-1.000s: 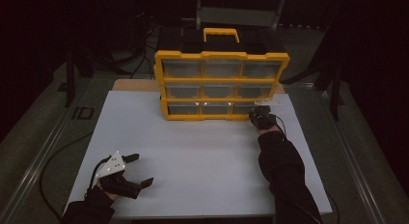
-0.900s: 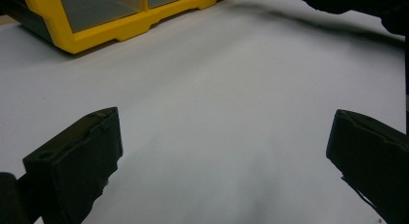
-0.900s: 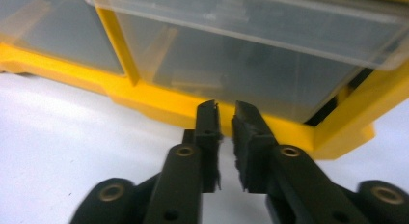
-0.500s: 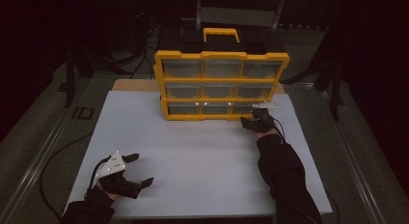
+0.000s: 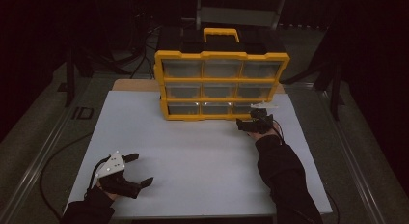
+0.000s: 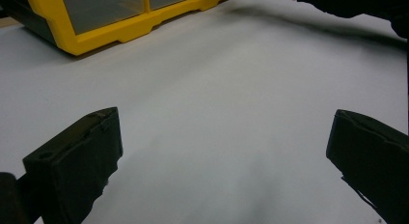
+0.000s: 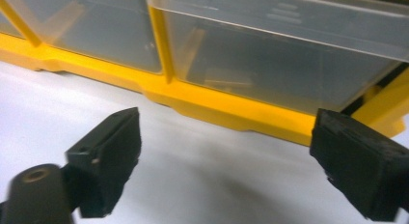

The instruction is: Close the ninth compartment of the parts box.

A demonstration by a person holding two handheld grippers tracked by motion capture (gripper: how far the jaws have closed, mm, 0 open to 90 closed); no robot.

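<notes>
Left claw [image 5: 137, 170] rests spread wide and empty over the near left of the white tabletop [image 5: 202, 151], idle. Farther off, the right claw [image 5: 251, 122] sits just before the bottom right clear plastic drawer [image 7: 289, 55] of the yellow plastic nine-drawer organiser with a black top and yellow handle [image 5: 222, 84]; its jaws have just been opening, with nothing between them. That drawer stands slightly out from its frame, so the drawer work looks partly done; whether it goes further out or back in I cannot tell.

room: dark | floor [image 5: 43, 137]: grey | table [image 5: 144, 122]: white top | light: dim
</notes>
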